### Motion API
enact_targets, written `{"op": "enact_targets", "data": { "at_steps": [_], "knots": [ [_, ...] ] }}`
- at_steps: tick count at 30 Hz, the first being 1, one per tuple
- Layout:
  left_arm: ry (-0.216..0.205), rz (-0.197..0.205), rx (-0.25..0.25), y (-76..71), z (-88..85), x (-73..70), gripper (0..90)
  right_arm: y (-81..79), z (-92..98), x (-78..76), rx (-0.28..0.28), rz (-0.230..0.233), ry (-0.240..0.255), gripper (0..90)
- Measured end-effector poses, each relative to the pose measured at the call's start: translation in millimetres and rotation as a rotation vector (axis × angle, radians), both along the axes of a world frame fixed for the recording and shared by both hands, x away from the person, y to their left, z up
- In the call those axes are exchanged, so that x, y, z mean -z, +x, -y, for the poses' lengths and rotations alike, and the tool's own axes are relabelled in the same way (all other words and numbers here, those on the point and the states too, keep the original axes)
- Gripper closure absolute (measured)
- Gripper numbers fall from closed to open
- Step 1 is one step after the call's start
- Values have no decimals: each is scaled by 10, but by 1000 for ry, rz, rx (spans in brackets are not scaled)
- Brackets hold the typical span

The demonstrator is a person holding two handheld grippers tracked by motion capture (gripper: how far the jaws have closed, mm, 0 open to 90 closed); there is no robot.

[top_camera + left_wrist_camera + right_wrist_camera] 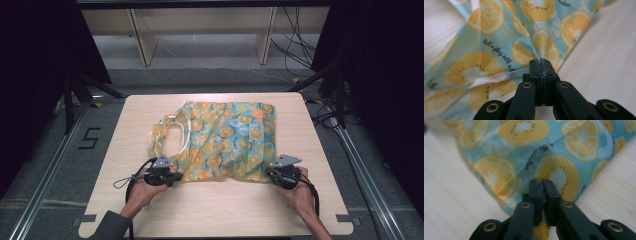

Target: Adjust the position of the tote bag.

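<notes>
Turquoise fabric bag (225, 140) printed with yellow citrus slices lies spread on the pale wooden desk (300, 120), pinched at both near corners.
Left claw (176, 177) is clenched on the bag's near-left corner, cloth caught between its jaws; right claw (270, 173) grips the near-right corner likewise; bag handles (167, 131) lie toward the left side; a hand (142, 192) holds each tool.

Your cloth bag (225, 142) lies on the middle of the table (150, 210), its handles to the left. Your left gripper (176, 178) is at its near left corner, your right gripper (269, 174) at its near right corner.
</notes>
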State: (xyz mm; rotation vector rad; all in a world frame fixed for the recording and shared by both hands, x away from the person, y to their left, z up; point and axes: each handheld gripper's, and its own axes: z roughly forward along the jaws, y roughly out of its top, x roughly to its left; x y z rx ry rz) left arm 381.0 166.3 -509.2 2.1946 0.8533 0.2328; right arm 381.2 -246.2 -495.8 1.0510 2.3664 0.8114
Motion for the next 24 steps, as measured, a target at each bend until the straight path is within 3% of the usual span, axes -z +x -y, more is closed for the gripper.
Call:
{"op": "enact_targets", "data": {
  "at_steps": [3,7,10,11,12,13,16,18,19,20,21,22,24],
  "knots": [
    [-5,-4,46,-153,145,1,887,228,1,-4,28,15,-26,872],
    [-25,-20,82,-246,301,11,886,378,-14,2,39,37,-49,873],
    [-11,-18,126,-286,457,1,885,559,-46,4,49,55,-66,873],
    [-35,-25,129,-303,520,3,885,613,-56,6,58,57,-57,874],
    [-22,-21,145,-304,550,-4,885,669,-58,9,61,68,-53,874],
    [-32,-25,155,-317,616,1,884,729,-44,-16,82,70,-13,873],
    [-30,-31,172,-344,710,17,884,694,-26,-79,75,73,7,873],
    [-32,-32,183,-351,734,14,884,582,-13,-149,65,50,53,877],
    [-39,-31,181,-352,753,16,884,452,-23,-185,32,12,100,889],
    [-48,-34,177,-357,771,21,884,452,-23,-185,32,12,100,889],
    [-31,-18,200,-341,781,18,884,398,-49,-175,10,-4,111,892],
    [-47,-29,180,-358,810,22,884,356,-86,-159,-9,-28,105,895],
    [-47,-26,192,-364,858,19,884,328,-161,-107,-42,-58,85,894]
  ]
}}
